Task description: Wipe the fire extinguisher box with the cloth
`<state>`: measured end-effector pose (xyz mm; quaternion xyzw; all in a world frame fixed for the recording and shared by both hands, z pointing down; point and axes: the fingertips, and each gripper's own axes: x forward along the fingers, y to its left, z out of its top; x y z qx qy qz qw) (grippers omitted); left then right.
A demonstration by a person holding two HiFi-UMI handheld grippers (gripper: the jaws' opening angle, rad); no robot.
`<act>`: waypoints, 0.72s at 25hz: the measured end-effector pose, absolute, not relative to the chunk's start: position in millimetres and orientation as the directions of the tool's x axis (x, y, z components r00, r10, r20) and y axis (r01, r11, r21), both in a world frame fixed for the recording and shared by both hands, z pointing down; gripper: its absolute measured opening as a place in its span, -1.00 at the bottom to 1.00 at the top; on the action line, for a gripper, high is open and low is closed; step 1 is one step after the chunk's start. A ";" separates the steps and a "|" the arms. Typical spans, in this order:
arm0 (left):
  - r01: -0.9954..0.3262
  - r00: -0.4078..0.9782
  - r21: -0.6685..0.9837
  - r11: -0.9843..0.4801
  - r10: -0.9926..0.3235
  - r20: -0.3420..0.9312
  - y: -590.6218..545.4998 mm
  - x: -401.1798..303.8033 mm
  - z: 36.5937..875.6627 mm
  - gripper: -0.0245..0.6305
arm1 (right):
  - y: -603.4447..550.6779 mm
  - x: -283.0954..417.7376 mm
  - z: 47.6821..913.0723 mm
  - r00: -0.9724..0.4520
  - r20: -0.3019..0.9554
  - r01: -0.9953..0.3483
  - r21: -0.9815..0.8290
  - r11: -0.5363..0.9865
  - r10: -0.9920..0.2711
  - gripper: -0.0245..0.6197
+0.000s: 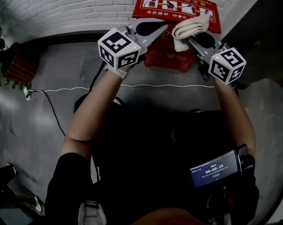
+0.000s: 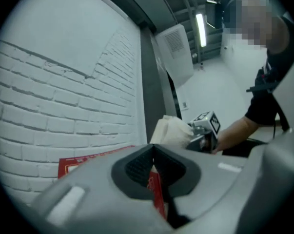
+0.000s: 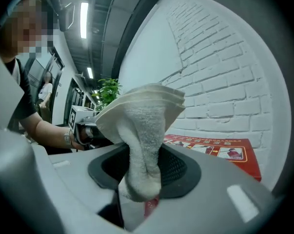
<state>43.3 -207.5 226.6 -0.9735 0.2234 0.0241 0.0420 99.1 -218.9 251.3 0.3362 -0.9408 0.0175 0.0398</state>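
At the foot of the white brick wall [image 1: 61, 3], from the head view: red fire extinguisher box [image 1: 169, 60] on the floor, close by both tool tips. Right gripper [image 1: 194, 40] above it, cloth [image 1: 190, 29] bunched upward. Left gripper [image 1: 164, 28] beside, tips drawn to a point.

In the left gripper view: jaws pressed together, nothing between them, a sliver of red box beyond.

In the right gripper view: jaws clamped on the cloth's folded middle, loose layers fanning above. Soft, light, limp terry by the look, likely to flop. Best pinched deep across the fold, wiping with the free end. Box probably rigid and smooth, fit for firm strokes.
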 end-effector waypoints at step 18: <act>-0.393 0.920 -0.028 -0.919 -0.393 -0.015 -187.0 61.1 268.9 -0.92 | -200.9 102.1 271.9 -0.819 0.080 -0.572 -0.049 0.818 -0.568 -0.40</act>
